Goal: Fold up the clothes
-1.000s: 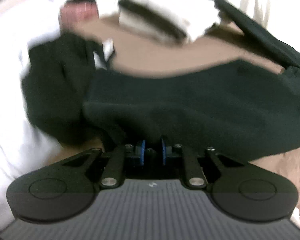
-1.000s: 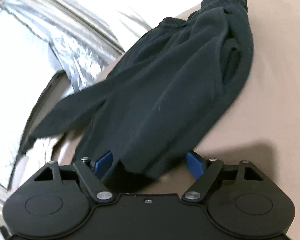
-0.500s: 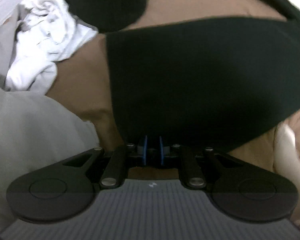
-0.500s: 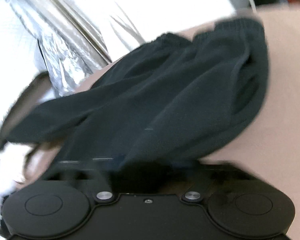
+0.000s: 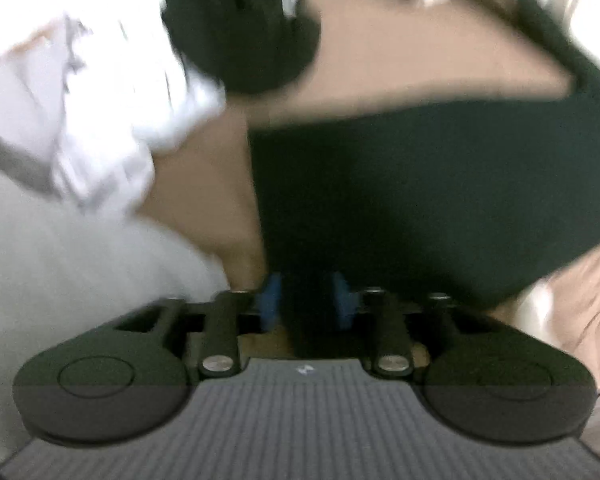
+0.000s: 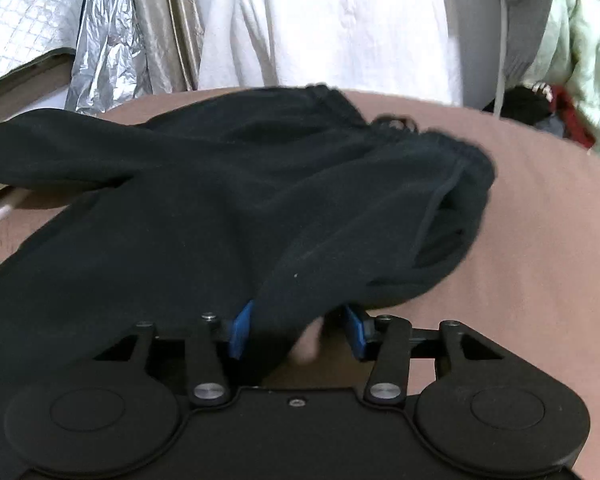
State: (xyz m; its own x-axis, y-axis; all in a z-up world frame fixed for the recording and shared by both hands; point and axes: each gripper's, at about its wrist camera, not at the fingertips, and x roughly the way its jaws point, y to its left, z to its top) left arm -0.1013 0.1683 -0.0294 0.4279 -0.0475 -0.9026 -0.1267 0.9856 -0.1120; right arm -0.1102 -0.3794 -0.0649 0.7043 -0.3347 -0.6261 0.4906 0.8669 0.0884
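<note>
The black pants [image 6: 228,216] lie on the brown bed surface [image 6: 540,248]. In the right wrist view the long axis runs diagonally: the elastic waistband [image 6: 452,148] points to the upper right, the legs trail to the lower left. The right gripper [image 6: 296,332] stands with its blue pads [image 6: 240,328] apart, cloth bunched loosely between them. The left gripper [image 5: 306,300] is blurred; its pads are slightly parted with a strip of black cloth between them. A white garment [image 5: 80,120] lies to the left.
</note>
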